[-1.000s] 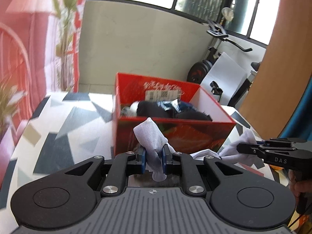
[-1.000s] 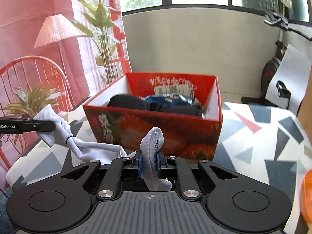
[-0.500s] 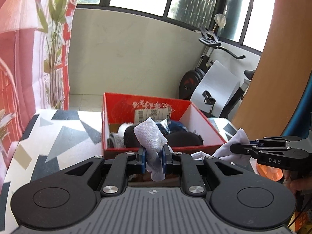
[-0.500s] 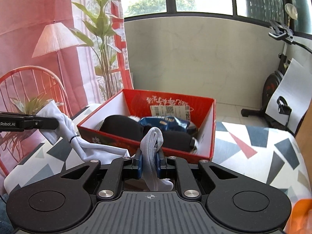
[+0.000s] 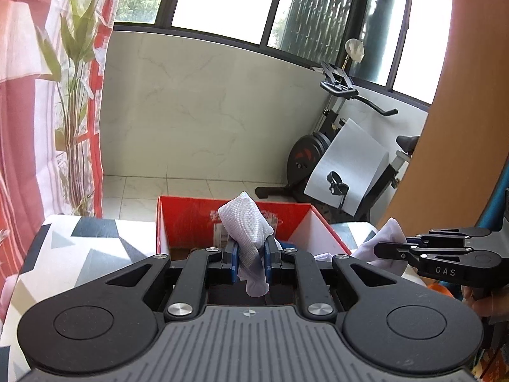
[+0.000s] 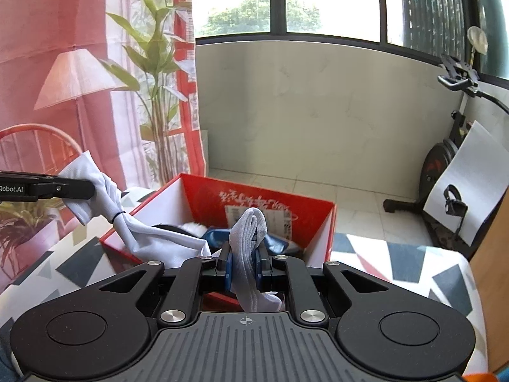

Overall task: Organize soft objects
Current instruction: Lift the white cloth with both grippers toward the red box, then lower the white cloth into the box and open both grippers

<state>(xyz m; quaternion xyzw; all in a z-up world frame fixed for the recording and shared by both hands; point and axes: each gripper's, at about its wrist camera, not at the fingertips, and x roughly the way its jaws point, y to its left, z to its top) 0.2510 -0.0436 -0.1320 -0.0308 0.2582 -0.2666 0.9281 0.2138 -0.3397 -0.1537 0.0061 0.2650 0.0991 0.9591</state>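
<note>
A white cloth hangs stretched between my two grippers above the near edge of a red cardboard box. My left gripper is shut on one end of the white cloth, whose mesh cuff sticks up between the pads. My right gripper is shut on the other end, a folded cuff. Each gripper shows in the other's view: the right gripper at right, the left gripper at left. Dark and blue soft items lie inside the box.
The red box stands on a table with a grey, white and black triangle-pattern cover. Beyond are a tiled floor, an exercise bike, a tall plant, a red chair at left and a wooden panel at right.
Both grippers have risen with the cloth and moved toward the box. The box now sits lower in both views, and its inside shows more from the right wrist.
</note>
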